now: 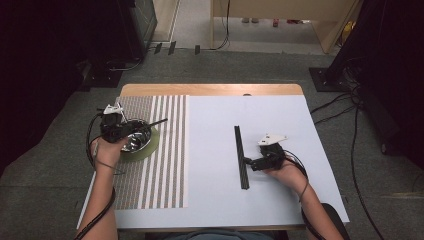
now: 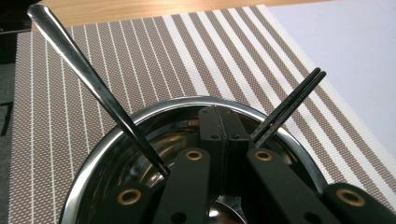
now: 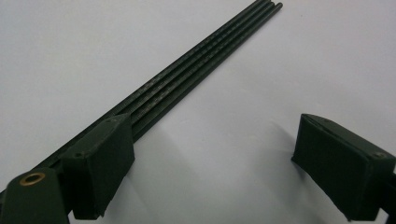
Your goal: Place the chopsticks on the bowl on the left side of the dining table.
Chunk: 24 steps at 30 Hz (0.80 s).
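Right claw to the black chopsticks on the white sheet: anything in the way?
Nothing visible. The right claw is open, low over the white sheet. One pad already sits beside the black chopsticks, which lie outside the gap; bare sheet lies between the pads.

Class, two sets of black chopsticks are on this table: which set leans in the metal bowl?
The chopsticks by the left claw: they rest on the bowl rim over the striped mat, while the other bundle lies flat on white.

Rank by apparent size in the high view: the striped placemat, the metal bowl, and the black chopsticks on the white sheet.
1. striped placemat, clearly the largest.
2. black chopsticks: longer than the bowl is wide, but very thin.
3. metal bowl, partly covered by the left gripper.
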Each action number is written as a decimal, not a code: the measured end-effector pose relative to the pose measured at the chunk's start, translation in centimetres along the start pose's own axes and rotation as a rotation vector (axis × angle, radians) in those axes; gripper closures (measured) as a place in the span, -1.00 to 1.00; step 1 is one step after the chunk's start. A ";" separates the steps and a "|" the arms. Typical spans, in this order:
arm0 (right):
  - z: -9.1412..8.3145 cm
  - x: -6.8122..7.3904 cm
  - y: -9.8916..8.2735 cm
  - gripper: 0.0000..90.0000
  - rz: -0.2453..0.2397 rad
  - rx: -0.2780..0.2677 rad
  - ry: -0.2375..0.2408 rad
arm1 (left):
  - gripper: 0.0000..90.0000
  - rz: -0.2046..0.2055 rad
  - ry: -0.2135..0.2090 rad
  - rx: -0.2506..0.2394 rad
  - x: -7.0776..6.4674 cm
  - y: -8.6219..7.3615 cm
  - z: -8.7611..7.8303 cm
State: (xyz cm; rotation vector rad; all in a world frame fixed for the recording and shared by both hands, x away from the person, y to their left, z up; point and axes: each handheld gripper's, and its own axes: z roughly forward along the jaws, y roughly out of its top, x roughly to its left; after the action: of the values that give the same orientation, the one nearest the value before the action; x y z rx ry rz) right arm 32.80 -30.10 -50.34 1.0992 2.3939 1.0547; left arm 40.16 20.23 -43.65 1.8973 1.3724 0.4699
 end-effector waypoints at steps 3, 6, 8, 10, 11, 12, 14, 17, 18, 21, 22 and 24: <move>0.0 0.0 0.0 -0.74 -0.001 0.001 -0.001 | 1.00 0.006 0.002 0.008 0.0 -0.1 0.1; 0.0 0.0 0.0 -0.74 0.000 0.000 0.000 | 1.00 0.006 -0.004 0.009 -0.1 -0.1 0.1; 0.0 0.0 0.0 -0.74 0.001 0.000 0.000 | 1.00 0.009 -0.009 0.015 -0.2 -0.1 0.2; 0.0 0.0 0.0 -0.74 0.001 0.001 0.000 | 1.00 0.016 -0.010 0.021 -0.4 -0.2 0.2; 0.0 0.0 0.0 -0.74 0.001 0.001 0.000 | 1.00 0.022 -0.012 0.025 -0.4 -0.2 0.2; 0.0 0.0 0.0 -0.74 0.001 0.001 0.000 | 1.00 0.025 -0.014 0.028 -0.5 -0.2 0.2; 0.0 0.0 0.0 -0.74 0.001 0.001 0.000 | 1.00 0.028 -0.015 0.028 -0.6 -0.3 0.2; 0.0 0.0 0.0 -0.74 0.000 0.001 0.000 | 1.00 0.028 -0.018 0.034 -0.7 -0.4 0.1; 0.0 0.0 0.0 -0.74 0.000 0.001 0.000 | 1.00 0.031 -0.019 0.038 -0.7 -0.4 0.1; 0.0 0.0 0.0 -0.74 0.001 0.001 0.000 | 1.00 0.034 -0.020 0.042 -0.8 -0.5 0.1; 0.0 0.0 0.0 -0.74 0.000 0.001 0.000 | 1.00 0.033 -0.022 0.041 -0.7 -0.5 0.0; 0.0 0.0 0.0 -0.74 0.001 0.001 0.000 | 1.00 0.029 -0.024 0.041 -0.7 -0.5 0.0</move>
State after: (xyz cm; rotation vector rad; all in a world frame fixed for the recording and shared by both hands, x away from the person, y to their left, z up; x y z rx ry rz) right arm 32.80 -30.10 -50.33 1.1010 2.3944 1.0546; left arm 39.56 19.68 -43.96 1.9520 1.3504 0.4347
